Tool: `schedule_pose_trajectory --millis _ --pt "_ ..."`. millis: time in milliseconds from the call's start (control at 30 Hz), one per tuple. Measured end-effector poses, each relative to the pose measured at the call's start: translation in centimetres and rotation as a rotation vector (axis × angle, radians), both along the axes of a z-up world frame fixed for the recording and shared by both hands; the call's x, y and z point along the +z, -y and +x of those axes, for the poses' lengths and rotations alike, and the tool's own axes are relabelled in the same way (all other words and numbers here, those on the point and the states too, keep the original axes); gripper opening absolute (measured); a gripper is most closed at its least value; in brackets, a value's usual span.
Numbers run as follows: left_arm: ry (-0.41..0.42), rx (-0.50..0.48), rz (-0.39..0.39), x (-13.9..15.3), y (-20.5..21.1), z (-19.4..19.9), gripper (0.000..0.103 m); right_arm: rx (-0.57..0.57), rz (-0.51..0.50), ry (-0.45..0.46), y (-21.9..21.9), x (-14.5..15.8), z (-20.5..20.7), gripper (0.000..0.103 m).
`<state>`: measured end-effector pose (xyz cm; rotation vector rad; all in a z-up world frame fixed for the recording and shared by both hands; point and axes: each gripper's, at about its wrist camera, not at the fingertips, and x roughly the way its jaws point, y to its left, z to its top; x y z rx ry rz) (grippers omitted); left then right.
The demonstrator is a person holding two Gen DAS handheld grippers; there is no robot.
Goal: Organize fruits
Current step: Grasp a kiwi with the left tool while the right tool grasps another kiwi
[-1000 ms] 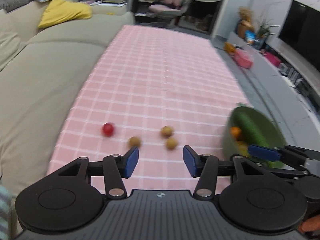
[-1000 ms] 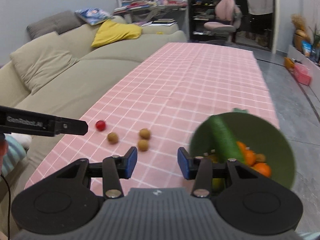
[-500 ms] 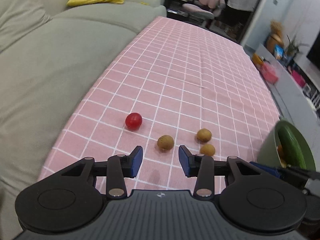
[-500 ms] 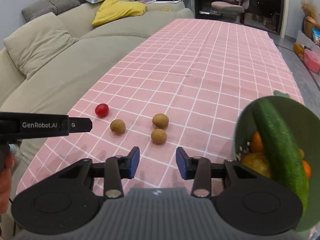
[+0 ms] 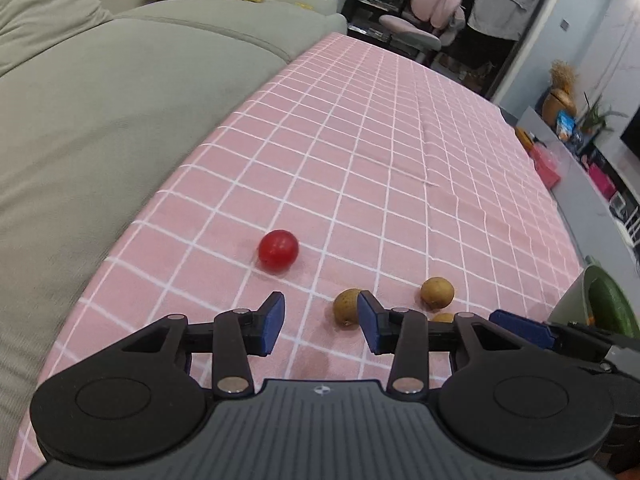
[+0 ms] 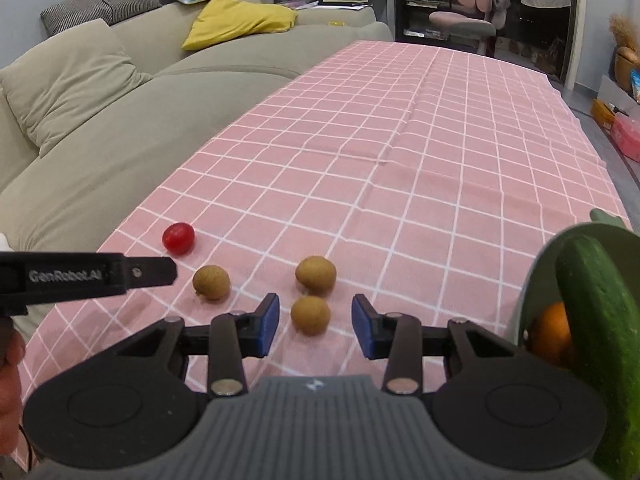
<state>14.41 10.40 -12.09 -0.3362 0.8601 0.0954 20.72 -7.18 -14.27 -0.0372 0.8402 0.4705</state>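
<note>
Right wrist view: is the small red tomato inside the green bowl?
No. The small red tomato lies on the pink checked cloth, apart from the green bowl.

Far tablecloth (image 6: 440, 128) bare; green bowl (image 6: 538, 280) blocks right; sofa (image 6: 120, 140) hems left.

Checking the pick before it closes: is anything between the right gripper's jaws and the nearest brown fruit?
Nothing visible. The right gripper is open, and the brown fruit lies on bare tablecloth between its jaws.

Bench (image 6: 400, 140) under pink checked cloth: red tomato (image 6: 178, 238) and three brown fruits (image 6: 310, 315) clustered near the front edge; green bowl (image 6: 536, 280) at the front right corner
</note>
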Motion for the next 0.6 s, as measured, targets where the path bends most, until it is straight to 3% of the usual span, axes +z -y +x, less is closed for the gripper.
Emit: schedule_pose_trajectory --millis 133,300,467,600 --pt "-0.038 -0.045 0.038 -1.0 0.9 1.1 0.050 0.017 0.023 -0.019 -0.1 -0.7 1.1 0.038" --pt "-0.036 -0.071 0.043 -1.5 1.7 1.4 0.051 0.008 0.030 -0.063 0.1 -2.4 1.4 0.032" --pt "-0.045 -0.074 0.032 -2.0 1.9 2.0 0.051 0.041 0.029 -0.047 -0.3 -2.8 1.5 0.030" --pt "-0.049 -0.077 0.042 -1.9 2.2 2.3 0.041 0.053 0.016 -0.035 -0.4 -2.8 1.5 0.025"
